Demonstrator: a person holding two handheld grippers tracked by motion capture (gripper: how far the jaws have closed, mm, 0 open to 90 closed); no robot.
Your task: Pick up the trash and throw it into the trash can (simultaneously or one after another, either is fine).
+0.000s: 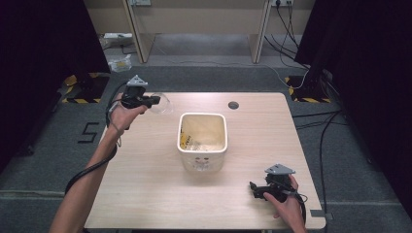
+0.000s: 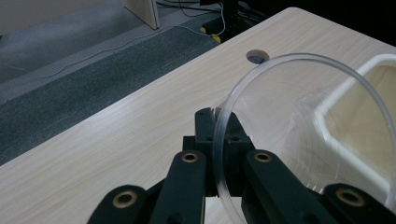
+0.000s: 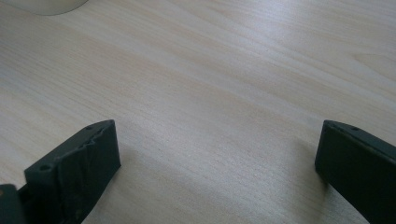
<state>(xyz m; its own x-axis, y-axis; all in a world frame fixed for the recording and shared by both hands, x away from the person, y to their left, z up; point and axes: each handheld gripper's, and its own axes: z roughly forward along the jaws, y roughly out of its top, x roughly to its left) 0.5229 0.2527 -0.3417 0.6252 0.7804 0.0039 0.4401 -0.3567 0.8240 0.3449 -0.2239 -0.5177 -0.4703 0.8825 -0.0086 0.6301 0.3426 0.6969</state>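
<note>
My left gripper [image 1: 154, 101] is shut on the rim of a clear plastic cup [image 1: 162, 104], held above the table's far left corner. In the left gripper view the cup [image 2: 299, 135] lies on its side, its round rim pinched between my black jaws [image 2: 219, 135]. A white square bin [image 1: 203, 141] stands at the table's middle, to the right of the cup, with some clear and yellow items inside. My right gripper [image 1: 253, 190] rests low near the front right edge, jaws wide apart [image 3: 217, 158] over bare wood with nothing between them.
The light wooden table [image 1: 145, 184] has a round cable hole [image 1: 233, 105] at its far side. Cables [image 1: 325, 126] and black stands with striped bases [image 1: 80, 92] are on the grey floor around it.
</note>
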